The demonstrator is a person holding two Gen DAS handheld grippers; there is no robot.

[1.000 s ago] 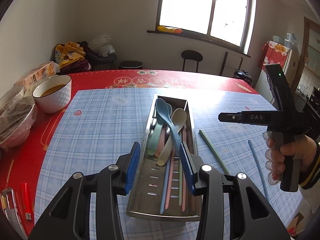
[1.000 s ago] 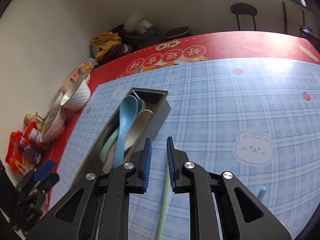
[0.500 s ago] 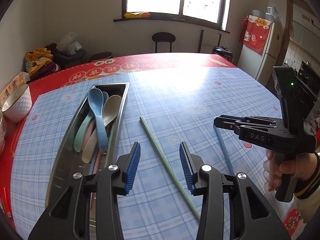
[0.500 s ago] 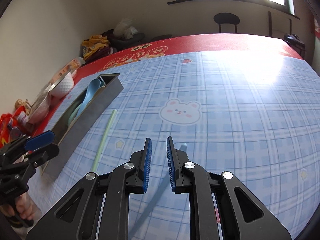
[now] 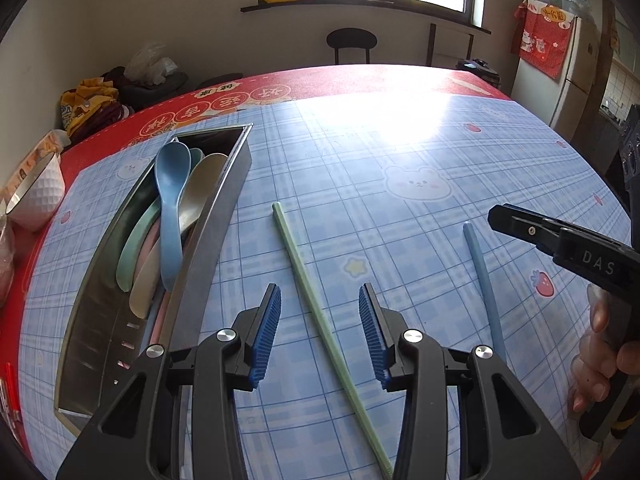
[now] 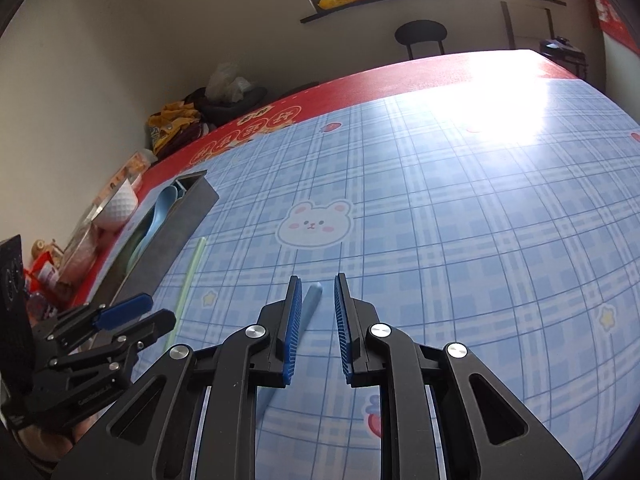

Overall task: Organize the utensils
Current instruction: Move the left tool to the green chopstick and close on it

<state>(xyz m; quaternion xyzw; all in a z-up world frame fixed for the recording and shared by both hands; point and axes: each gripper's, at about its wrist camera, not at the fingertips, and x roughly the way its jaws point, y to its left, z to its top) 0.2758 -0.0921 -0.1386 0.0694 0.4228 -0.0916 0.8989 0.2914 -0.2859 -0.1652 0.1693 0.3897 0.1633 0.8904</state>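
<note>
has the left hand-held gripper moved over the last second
Yes. The left hand-held gripper has shifted right, away from the metal tray it was centred over, and now frames the green chopstick.

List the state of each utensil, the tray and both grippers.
Left gripper: open, empty, above the green chopstick.
Right gripper: open, empty, over the blue chopstick.
Green chopstick: flat on the table.
Blue chopstick: flat on the table.
Metal tray: holding utensils.
Blue spoon: on top of the pile.
</note>
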